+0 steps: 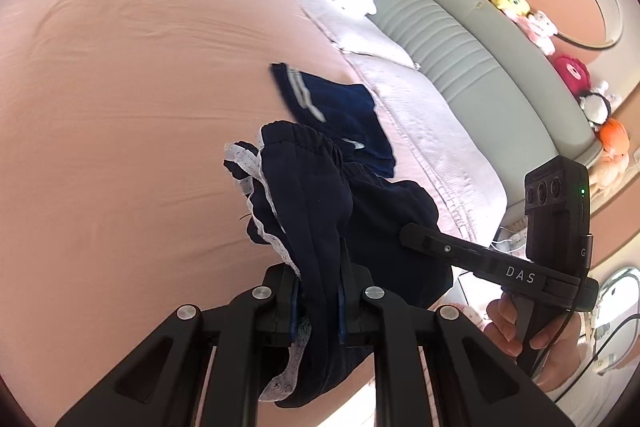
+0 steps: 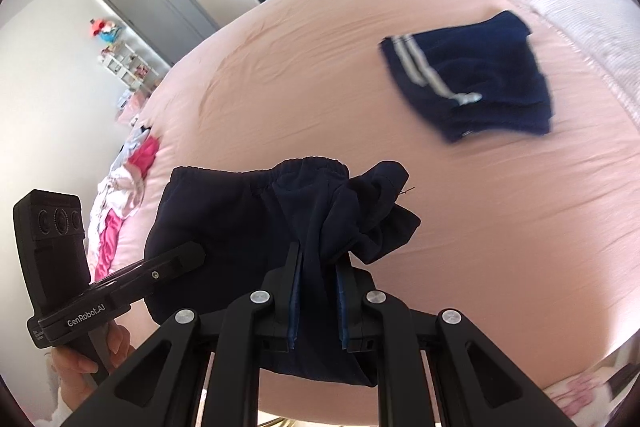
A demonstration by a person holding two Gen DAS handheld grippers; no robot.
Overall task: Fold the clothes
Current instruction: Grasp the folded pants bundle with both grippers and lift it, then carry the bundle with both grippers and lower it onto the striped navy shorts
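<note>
Both grippers, left gripper (image 1: 320, 301) and right gripper (image 2: 318, 301), pinch bunched navy shorts (image 2: 256, 211) above the pink bed (image 2: 280, 75). Thick bunching may slip, apparently. Farther off lies a folded striped garment (image 2: 472, 75).

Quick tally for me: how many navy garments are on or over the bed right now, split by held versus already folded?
Held in both grippers, navy shorts: 1
Folded on the bed, navy striped garment: 1
Total navy garments: 2
</note>
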